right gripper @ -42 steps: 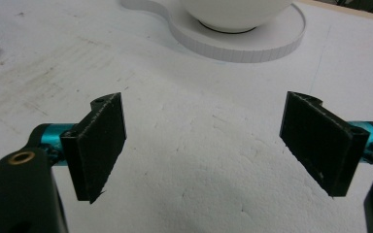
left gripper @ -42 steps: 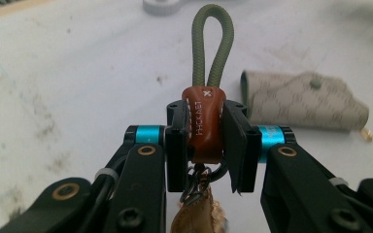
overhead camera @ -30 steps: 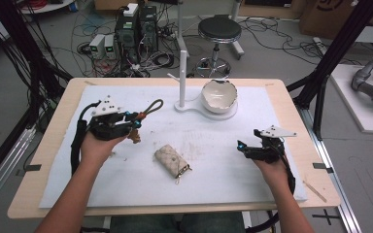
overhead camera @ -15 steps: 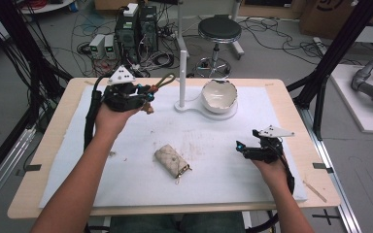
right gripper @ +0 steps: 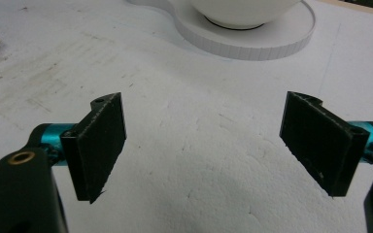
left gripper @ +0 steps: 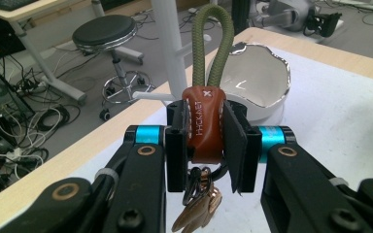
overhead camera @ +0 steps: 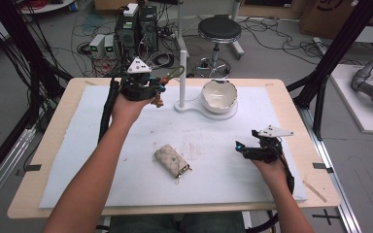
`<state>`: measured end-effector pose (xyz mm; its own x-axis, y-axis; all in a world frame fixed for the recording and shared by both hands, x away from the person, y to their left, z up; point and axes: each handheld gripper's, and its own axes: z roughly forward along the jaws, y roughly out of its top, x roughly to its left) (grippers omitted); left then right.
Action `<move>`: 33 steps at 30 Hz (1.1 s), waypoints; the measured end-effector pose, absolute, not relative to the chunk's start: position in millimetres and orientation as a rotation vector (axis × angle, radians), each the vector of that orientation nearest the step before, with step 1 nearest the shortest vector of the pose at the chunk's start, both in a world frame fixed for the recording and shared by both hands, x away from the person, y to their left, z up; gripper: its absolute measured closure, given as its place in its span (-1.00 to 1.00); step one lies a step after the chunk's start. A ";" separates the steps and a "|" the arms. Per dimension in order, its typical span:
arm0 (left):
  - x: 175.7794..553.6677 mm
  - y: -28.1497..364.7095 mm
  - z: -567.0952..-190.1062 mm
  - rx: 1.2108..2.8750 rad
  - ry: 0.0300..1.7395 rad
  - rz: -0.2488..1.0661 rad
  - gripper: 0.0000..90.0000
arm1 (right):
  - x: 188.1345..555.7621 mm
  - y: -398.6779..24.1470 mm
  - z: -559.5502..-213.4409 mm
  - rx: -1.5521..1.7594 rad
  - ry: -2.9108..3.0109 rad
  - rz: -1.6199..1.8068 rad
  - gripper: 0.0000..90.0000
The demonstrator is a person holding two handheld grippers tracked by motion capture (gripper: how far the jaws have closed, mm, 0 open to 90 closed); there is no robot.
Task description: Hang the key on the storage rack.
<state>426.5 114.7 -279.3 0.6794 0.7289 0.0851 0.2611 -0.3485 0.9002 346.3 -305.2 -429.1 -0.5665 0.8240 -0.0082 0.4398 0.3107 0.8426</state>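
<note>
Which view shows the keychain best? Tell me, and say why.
The left gripper view: the keychain sits close up, its brown leather tab clamped between the left gripper's jaws, green loop above, keys below. The high view shows it small and far off.

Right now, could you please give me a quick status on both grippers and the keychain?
Left gripper shut on keychain, raised near white post. Right gripper open, empty. Pouch lies mid-mat, clear.
</note>
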 end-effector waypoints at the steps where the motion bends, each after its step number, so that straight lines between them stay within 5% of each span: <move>1: 426.5 114.7 -279.3 1.915 0.772 0.601 0.61 | 346.3 -305.2 -429.1 1.120 2.142 1.167 -0.62; 24: 447.7 94.7 -295.1 1.984 0.835 0.656 0.58 | 346.5 -305.4 -429.9 1.131 2.155 1.159 -0.62; 27: 448.3 95.2 -298.6 1.980 0.859 0.698 0.40 | 346.8 -305.7 -429.9 1.129 2.152 1.158 -0.62; 29: 448.1 96.8 -299.7 1.977 0.889 0.736 0.04 | 346.5 -305.7 -429.7 1.130 2.152 1.157 -0.62; 33: 445.5 103.9 -304.0 1.962 0.890 0.718 -0.13 | 346.2 -305.4 -429.8 1.130 2.154 1.163 -0.62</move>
<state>445.5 103.9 -304.0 0.5829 0.7987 0.1492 0.3151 -0.3914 0.8646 346.2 -305.4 -429.8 -0.5686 0.8226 -0.0002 0.4511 0.3121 0.8361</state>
